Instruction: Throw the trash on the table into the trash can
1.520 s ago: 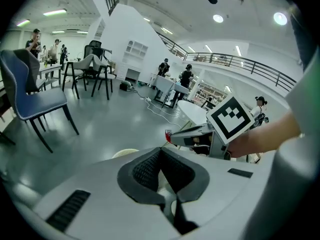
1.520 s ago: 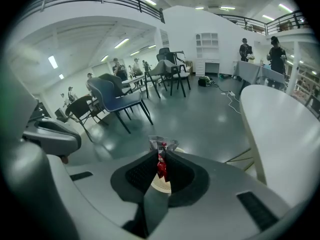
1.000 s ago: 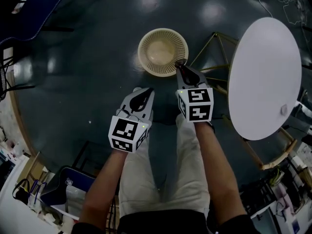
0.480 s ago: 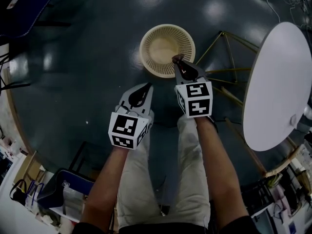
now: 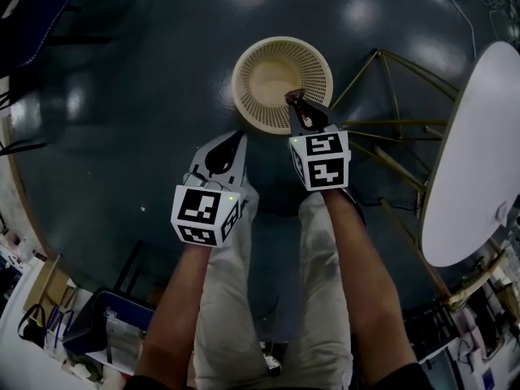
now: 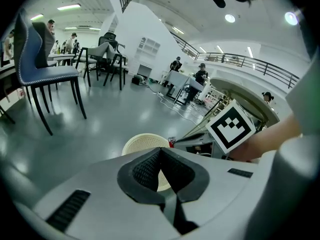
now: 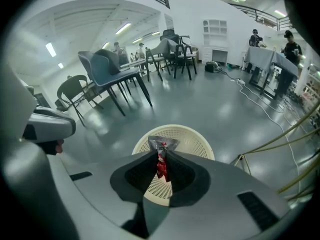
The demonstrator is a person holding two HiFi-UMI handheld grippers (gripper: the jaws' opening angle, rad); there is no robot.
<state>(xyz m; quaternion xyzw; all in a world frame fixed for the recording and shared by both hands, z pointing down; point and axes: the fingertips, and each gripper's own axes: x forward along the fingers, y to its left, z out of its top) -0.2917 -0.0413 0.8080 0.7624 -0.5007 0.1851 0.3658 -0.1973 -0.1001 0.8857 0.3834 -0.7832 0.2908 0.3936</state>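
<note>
- Dark glossy floor (image 5: 122,96) is filling my head view, with a cream mesh trash can (image 5: 244,63) sitting at 12 o'clock.
- I'm seeing the right gripper (image 5: 294,97) clamping a red-and-silver wrapper (image 7: 161,151), its tips hanging over the can's 6 o'clock rim.
- Left gripper (image 5: 234,136) is pointing at the floor at the can's 7 o'clock, jaws pressing together with nothing between them.
- White round table (image 5: 475,161) is showing at 3 o'clock.

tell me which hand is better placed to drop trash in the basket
Right: the right tool grips a red wrapper over the basket. The left tool is shut, empty, short of it.
</note>
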